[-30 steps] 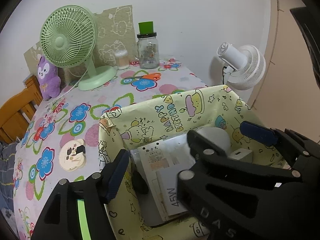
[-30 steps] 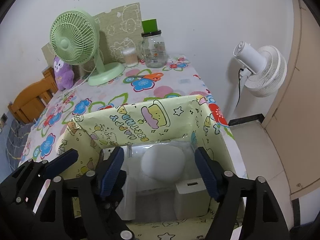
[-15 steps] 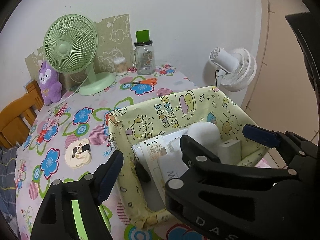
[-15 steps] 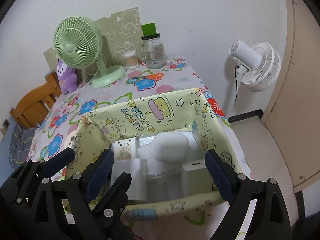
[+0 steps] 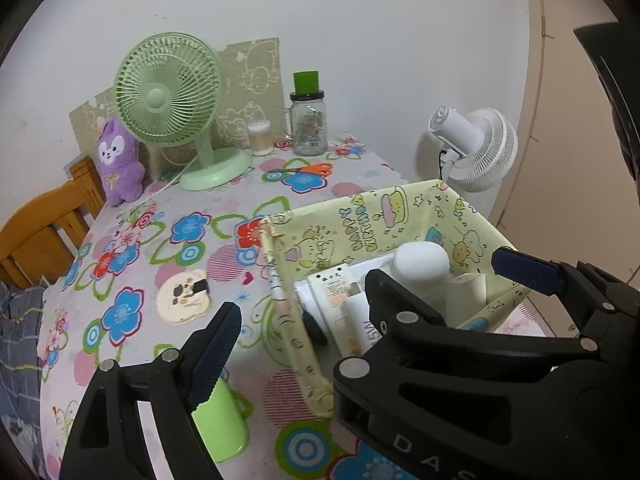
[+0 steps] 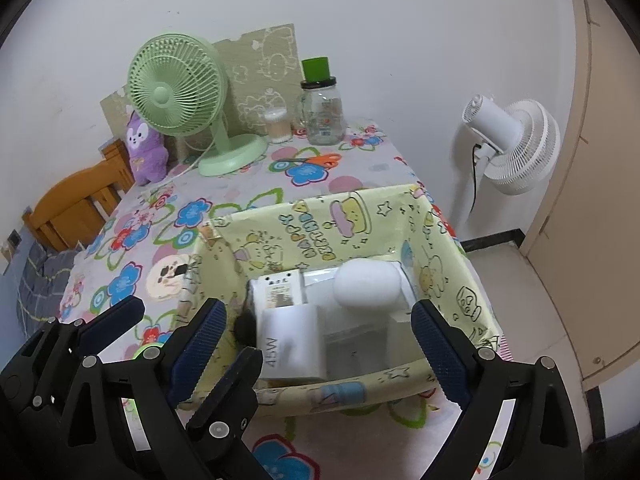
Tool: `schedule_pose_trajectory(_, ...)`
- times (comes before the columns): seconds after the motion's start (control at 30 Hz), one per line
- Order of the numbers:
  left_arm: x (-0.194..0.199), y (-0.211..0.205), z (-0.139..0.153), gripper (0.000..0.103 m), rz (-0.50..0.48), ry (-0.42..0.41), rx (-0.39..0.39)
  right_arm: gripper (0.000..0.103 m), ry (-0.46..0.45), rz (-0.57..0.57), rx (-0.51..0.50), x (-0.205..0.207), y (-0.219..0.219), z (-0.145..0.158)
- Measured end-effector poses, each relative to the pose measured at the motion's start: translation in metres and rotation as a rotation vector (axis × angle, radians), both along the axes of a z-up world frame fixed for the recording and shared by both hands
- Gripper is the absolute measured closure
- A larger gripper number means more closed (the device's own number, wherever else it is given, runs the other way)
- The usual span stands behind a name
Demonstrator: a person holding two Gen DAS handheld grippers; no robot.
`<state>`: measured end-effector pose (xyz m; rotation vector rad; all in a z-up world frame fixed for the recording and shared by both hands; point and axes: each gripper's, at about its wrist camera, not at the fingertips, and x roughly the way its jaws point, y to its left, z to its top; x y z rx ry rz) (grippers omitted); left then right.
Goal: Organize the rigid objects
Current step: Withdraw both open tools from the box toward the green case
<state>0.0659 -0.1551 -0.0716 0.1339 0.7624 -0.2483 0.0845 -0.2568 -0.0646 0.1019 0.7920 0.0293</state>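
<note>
the yellow box (image 6: 400, 216) sits in the middle of the right wrist picture, on the flowery table (image 6: 240, 192). white boxes (image 6: 292, 340) and a round white thing (image 6: 366, 284) lie inside it. the right gripper (image 6: 320, 340) is spread wide near the bottom, holding nothing. the left gripper (image 5: 372, 308) has just been opening wider and is empty too. a green cup (image 5: 220, 428) stands at the lower left, under its finger.

Storage box (image 6: 400, 220) sits centre-right on table (image 6: 360, 176), charger (image 6: 292, 340) & boxes inside. Desk fan (image 6: 178, 88) upper left; jar (image 6: 322, 114) right of it.
</note>
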Motion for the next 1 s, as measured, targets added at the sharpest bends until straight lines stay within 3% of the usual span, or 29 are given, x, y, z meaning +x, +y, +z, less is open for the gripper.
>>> schedule_pose_trajectory(1.0,-0.036,0.069,0.010,0.012,0.077,-0.024,-0.021,0.007,-0.038,0.051,-0.045,-0.034,0.073,0.014)
